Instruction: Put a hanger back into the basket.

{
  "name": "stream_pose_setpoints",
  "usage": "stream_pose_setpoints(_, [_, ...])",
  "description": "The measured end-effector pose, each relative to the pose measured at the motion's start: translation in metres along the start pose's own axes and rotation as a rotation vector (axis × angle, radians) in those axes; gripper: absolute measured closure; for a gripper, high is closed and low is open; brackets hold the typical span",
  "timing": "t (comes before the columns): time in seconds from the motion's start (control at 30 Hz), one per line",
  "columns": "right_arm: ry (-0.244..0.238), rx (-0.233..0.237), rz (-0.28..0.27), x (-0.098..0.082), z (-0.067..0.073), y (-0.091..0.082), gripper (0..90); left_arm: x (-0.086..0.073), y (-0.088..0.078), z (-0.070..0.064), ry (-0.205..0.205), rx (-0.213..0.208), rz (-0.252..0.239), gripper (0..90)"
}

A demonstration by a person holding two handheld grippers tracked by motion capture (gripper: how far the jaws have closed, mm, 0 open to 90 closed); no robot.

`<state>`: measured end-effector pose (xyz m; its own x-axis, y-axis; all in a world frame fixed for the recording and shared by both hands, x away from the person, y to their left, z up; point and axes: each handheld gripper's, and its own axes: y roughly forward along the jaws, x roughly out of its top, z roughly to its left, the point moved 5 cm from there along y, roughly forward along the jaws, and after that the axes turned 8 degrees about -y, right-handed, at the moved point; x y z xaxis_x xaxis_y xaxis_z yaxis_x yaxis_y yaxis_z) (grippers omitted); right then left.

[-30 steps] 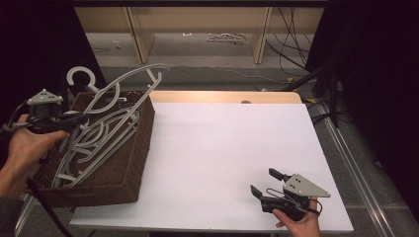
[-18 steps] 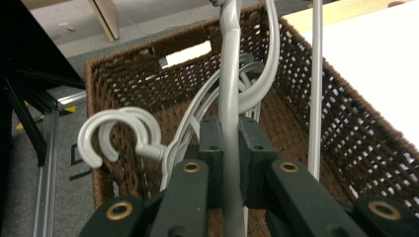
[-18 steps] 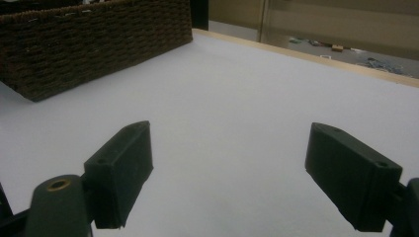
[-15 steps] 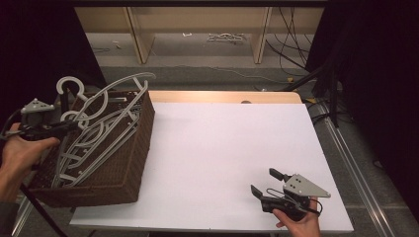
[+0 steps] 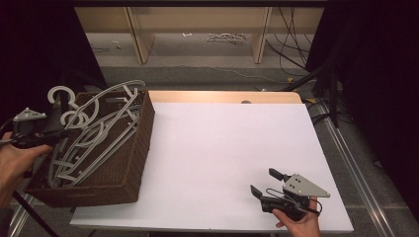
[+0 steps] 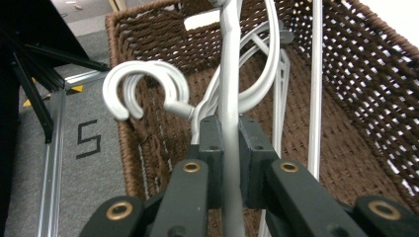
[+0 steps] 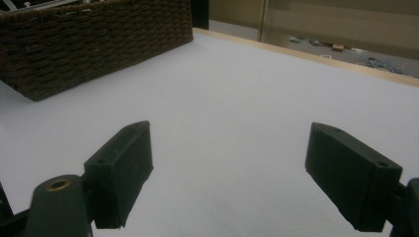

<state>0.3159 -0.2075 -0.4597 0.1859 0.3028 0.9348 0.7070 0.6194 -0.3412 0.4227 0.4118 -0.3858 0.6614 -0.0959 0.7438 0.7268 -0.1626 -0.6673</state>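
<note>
As the left hand-held gripper (image 5: 58,132), clamped on a grey hanger (image 6: 230,74), sinks at frame left toward the wicker basket (image 5: 129,163), the right hand-held gripper (image 5: 269,183) rests wide open, empty, lower right.

My left gripper (image 5: 58,132) has swung left and lower over the wicker basket (image 5: 129,163), its clamped grey hanger (image 6: 228,89) carried along, hook (image 5: 60,94) now outside the basket's left rim

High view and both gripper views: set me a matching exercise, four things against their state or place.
1. left hand-held gripper
2. right hand-held gripper
3. wicker basket
4. white table

a. bare in the middle
b. jaws wide apart, nothing between
c. clamped on a grey hanger
d. at the table's left edge, holding hangers

Pairs: 1-c, 2-b, 3-d, 4-a
</note>
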Motion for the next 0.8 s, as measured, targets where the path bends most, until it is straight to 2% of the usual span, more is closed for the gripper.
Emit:
stream_pose_setpoints(0.1, [0.002, 0.003, 0.0, 0.0, 0.0, 0.0, 19.4, -0.004, 0.002, 0.001, 0.002, -0.005, 0.008, 82.3])
stream_pose_setpoints(0.23, [0.002, 0.001, 0.001, 0.0, 0.0, 0.0, 19.4, -0.008, 0.005, 0.003, 0.015, 0.012, 0.018, 82.3])
stream_pose_setpoints(0.4, [0.001, -0.001, 0.003, 0.0, 0.0, 0.0, 19.4, -0.015, 0.006, 0.003, 0.014, -0.006, 0.027, 82.3])
stream_pose_setpoints(0.43, [-0.008, -0.009, 0.034, -0.001, -0.001, -0.003, 19.4, -0.017, 0.006, 0.004, 0.017, -0.004, 0.027, 82.3])
stream_pose_setpoints(0.47, [0.002, -0.001, 0.01, -0.001, 0.0, -0.001, 19.4, -0.018, 0.006, 0.004, 0.023, -0.011, 0.03, 82.3])
stream_pose_setpoints(0.57, [-0.003, -0.008, 0.015, -0.001, -0.001, -0.002, 19.4, -0.021, 0.006, 0.005, 0.018, -0.019, 0.029, 82.3])
stream_pose_setpoints(0.6, [-0.012, -0.011, -0.001, 0.0, -0.001, 0.0, 19.4, -0.021, 0.006, 0.006, 0.021, -0.017, 0.03, 82.4])
stream_pose_setpoints(0.63, [0.002, 0.0, 0.005, -0.001, 0.0, 0.0, 19.4, -0.021, 0.007, 0.006, 0.019, -0.015, 0.033, 82.4])
stream_pose_setpoints(0.73, [0.003, 0.001, 0.004, -0.001, 0.0, 0.001, 19.4, -0.022, 0.011, 0.006, 0.029, -0.005, 0.048, 82.3])
stream_pose_setpoints(0.8, [0.006, -0.003, 0.021, -0.001, 0.0, -0.001, 19.4, -0.024, 0.015, 0.007, 0.043, 0.007, 0.065, 82.3])
